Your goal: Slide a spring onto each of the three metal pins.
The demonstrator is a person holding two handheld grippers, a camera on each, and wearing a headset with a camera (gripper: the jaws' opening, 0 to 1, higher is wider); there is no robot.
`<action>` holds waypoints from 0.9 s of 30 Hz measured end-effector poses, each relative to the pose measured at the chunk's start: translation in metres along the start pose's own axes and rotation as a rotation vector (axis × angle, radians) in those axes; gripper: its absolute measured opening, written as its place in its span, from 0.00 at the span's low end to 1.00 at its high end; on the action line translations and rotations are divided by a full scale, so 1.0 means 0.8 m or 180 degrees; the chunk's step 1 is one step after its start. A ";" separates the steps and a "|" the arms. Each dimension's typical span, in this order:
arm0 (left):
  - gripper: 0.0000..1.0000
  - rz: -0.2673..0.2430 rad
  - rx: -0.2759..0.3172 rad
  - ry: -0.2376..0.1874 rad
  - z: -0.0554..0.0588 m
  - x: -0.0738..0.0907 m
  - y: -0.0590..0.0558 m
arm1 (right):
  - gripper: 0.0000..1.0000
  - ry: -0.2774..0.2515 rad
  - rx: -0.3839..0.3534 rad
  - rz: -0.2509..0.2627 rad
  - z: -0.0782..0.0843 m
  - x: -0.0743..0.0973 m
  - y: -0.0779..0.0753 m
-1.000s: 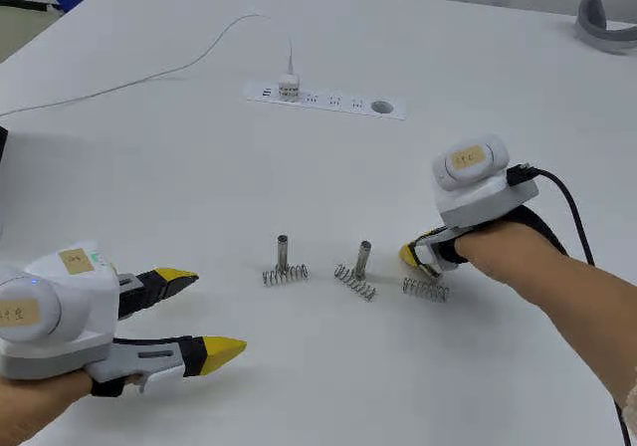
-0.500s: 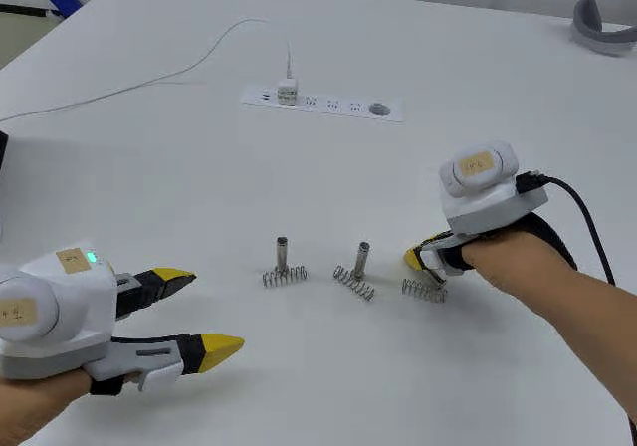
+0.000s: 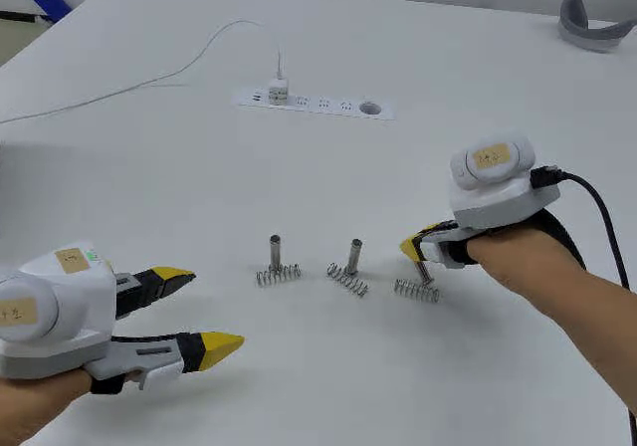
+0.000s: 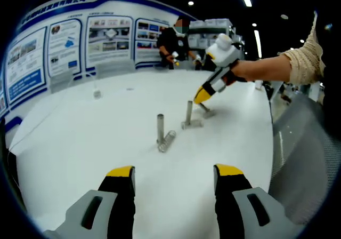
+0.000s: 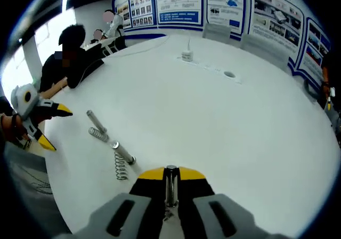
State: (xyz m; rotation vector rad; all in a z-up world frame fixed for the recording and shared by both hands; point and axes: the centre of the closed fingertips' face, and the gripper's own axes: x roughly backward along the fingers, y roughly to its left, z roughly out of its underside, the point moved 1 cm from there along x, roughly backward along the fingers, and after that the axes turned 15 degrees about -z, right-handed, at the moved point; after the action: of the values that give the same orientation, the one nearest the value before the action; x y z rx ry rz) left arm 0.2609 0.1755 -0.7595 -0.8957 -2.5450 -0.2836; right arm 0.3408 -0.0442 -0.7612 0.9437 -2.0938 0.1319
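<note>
The white table (image 3: 149,197) is bare from the left gripper (image 3: 213,309) up to the nearest pin (image 3: 275,249). A spring (image 3: 278,275) lies at its foot. The power strip (image 3: 314,103) sits well behind.

White tabletop (image 3: 149,177). Left tool (image 3: 214,309) and right tool (image 3: 418,254): white bodies, black jaws, yellow tips, tan labels. Standing pins (image 3: 275,251), the pin (image 5: 170,186) clamped in right tool, and springs (image 3: 278,274) all silver-grey. White power strip (image 3: 314,103), beige knit sleeve (image 4: 303,57), blue-and-white wall posters (image 4: 64,44)

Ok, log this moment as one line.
right gripper shut on pin | left gripper open, empty | left pin, middle pin upright | springs loose on table, none threaded
</note>
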 end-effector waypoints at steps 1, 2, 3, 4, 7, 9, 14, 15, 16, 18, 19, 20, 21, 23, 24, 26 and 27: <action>0.60 0.0000 0.0000 0.0000 0.000 0.000 0.000 | 0.08 -0.0014 0.0001 -0.0004 -0.002 -0.002 -0.002; 0.60 0.0000 0.0001 -0.0002 0.000 0.000 0.000 | 0.08 -0.0027 0.0006 -0.0007 -0.003 -0.001 -0.002; 0.60 0.0000 0.0001 -0.0002 0.000 0.000 0.000 | 0.08 -0.0032 0.0011 -0.0006 -0.004 -0.001 -0.001; 0.60 -0.0002 -0.0002 -0.0001 0.000 0.000 0.000 | 0.08 -0.0039 0.0016 -0.0008 -0.004 0.000 0.000; 0.60 -0.0006 0.0002 -0.0008 0.000 0.000 0.001 | 0.08 -0.0062 0.0020 -0.0010 -0.005 0.001 0.000; 0.60 -0.0007 -0.0001 -0.0011 0.000 0.000 0.001 | 0.08 -0.0069 0.0017 -0.0006 -0.005 0.000 0.000; 0.60 -0.0011 0.0000 -0.0020 -0.001 0.001 0.002 | 0.09 -0.0123 0.0028 0.0007 -0.004 0.004 -0.001; 0.60 -0.0011 -0.0003 -0.0020 -0.001 0.001 0.002 | 0.09 -0.0144 0.0044 0.0009 -0.005 0.005 0.000; 0.60 -0.0010 -0.0006 -0.0019 -0.001 0.001 0.002 | 0.09 -0.0151 0.0045 0.0007 -0.004 0.006 0.000; 0.60 -0.0005 -0.0011 -0.0017 -0.002 0.001 0.002 | 0.09 -0.0163 0.0047 0.0006 -0.002 0.009 0.001; 0.60 -0.0002 -0.0013 -0.0018 -0.002 0.001 0.001 | 0.09 -0.0178 0.0042 0.0005 -0.001 0.011 0.002; 0.60 -0.0001 -0.0013 -0.0020 -0.002 0.001 0.001 | 0.09 -0.0187 0.0045 0.0005 0.000 0.013 0.002; 0.60 0.0001 -0.0015 -0.0020 -0.002 0.002 0.001 | 0.09 -0.0196 0.0046 0.0006 0.001 0.014 0.003; 0.60 0.0003 -0.0021 -0.0021 -0.003 0.002 0.000 | 0.09 -0.0212 0.0061 0.0001 0.004 0.017 0.004; 0.60 0.0006 -0.0022 -0.0020 -0.003 0.001 0.000 | 0.09 -0.0220 0.0087 -0.0007 0.005 0.019 0.005; 0.60 0.0007 -0.0026 -0.0020 -0.003 0.001 0.000 | 0.09 -0.0227 0.0107 -0.0015 0.007 0.021 0.006; 0.60 0.0009 -0.0026 -0.0021 -0.004 0.001 0.000 | 0.09 -0.0232 0.0123 -0.0023 0.008 0.022 0.006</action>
State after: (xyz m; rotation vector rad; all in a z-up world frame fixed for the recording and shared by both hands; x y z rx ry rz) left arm 0.2610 0.1749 -0.7565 -0.9049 -2.5503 -0.2907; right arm 0.3270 -0.0536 -0.7514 0.9926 -2.1613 0.1367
